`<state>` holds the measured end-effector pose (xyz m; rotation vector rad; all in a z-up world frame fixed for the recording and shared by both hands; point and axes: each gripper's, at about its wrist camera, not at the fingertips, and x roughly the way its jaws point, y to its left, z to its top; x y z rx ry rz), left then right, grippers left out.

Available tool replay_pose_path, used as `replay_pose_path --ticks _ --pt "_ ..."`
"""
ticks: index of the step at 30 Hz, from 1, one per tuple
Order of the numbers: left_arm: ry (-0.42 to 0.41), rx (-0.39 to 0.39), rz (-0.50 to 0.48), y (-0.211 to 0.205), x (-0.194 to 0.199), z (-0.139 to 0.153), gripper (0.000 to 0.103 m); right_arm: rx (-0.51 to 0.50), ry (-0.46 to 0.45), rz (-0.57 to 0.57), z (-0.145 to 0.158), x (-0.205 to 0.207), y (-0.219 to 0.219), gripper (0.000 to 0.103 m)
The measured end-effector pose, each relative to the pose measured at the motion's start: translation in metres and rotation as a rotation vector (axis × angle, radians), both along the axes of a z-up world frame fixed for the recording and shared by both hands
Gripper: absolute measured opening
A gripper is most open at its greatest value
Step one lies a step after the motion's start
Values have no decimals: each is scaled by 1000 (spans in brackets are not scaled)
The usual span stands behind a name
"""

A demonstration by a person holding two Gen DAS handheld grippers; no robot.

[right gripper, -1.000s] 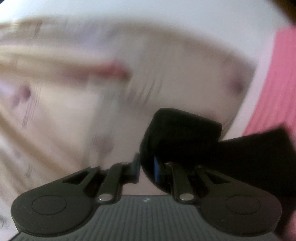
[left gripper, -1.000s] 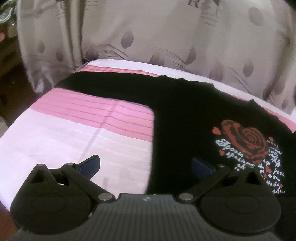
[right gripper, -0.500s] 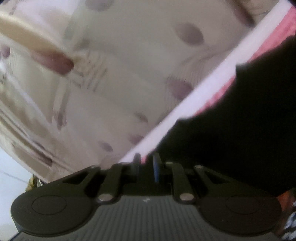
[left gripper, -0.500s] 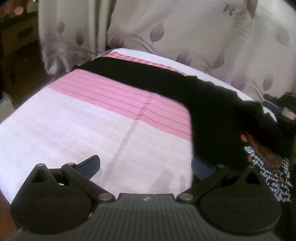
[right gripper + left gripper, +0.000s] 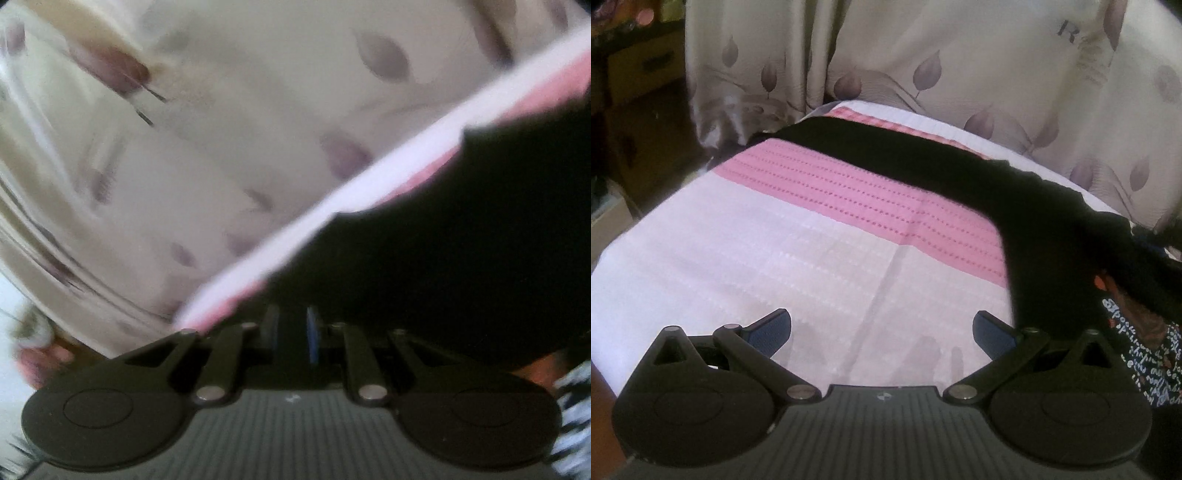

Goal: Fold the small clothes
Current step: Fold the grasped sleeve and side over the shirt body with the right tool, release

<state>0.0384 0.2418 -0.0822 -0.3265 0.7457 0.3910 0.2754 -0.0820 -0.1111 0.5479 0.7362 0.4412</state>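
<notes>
A black long-sleeved top [image 5: 1045, 236] with a red rose and white lettering [image 5: 1145, 347] lies on a white and pink striped cloth [image 5: 775, 240]. One sleeve [image 5: 886, 151] stretches flat toward the far left corner. The other sleeve is folded over the printed front. My left gripper [image 5: 882, 332] is open and empty, low over the bare cloth just left of the top's body. My right gripper [image 5: 291, 328] is shut on the black fabric [image 5: 461, 240] near the cloth's far edge. That view is blurred.
A pale curtain [image 5: 960, 55] with purple leaf shapes hangs right behind the cloth's far edge. Dark furniture and boxes [image 5: 631, 74] stand at the far left. The cloth's left edge [image 5: 613, 266] drops to the floor.
The right gripper has carried the sleeve across and down over the printed front. The left gripper has shifted left, so more bare cloth shows between its fingers.
</notes>
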Motion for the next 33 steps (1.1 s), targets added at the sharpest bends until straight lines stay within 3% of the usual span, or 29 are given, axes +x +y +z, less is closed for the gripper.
replay_pose_path --ticks 3,7,9,11,14,15,16,17,18,20,22,24,26,30,32,33 --pt "12 -22 0 1 2 -4 103 -180 -101 103 10 -11 30 19" --pt "27 -23 -12 -2 4 -8 103 -297 -197 201 13 -19 68 31" --pt "25 -9 -24 -4 4 -7 103 -393 -234 212 10 -19 85 57" --pt "25 -4 -27 -3 5 -8 103 -494 -280 189 8 -15 97 67" --pt "26 -5 -22 -1 8 -11 103 -532 -252 218 0 2 106 66" --pt "24 3 -22 -1 8 -11 103 -551 -224 215 -5 7 107 62" --pt "26 10 -23 -2 10 -11 103 -570 -203 200 -8 12 107 53" --pt "28 16 -25 -2 11 -11 103 -570 -190 177 -11 16 104 31" --pt "28 18 -28 -2 11 -11 103 -549 -176 149 -12 19 97 22" --pt "24 18 -30 -1 11 -11 103 -463 -148 113 -12 24 81 13" --pt "21 14 -31 2 11 -11 103 -370 -134 83 -10 24 69 10" --pt "17 13 -30 3 10 -12 103 -181 -132 82 -4 20 59 9" --pt "17 17 -27 3 11 -12 103 -112 -162 123 2 13 64 9" --pt "24 34 -25 -1 12 -13 103 -12 -151 329 -3 1 90 9" --pt "28 44 -30 -2 12 -13 103 -99 -167 348 -7 -6 101 11" --pt "30 46 -32 -2 12 -13 103 -70 -160 370 -11 -7 100 11"
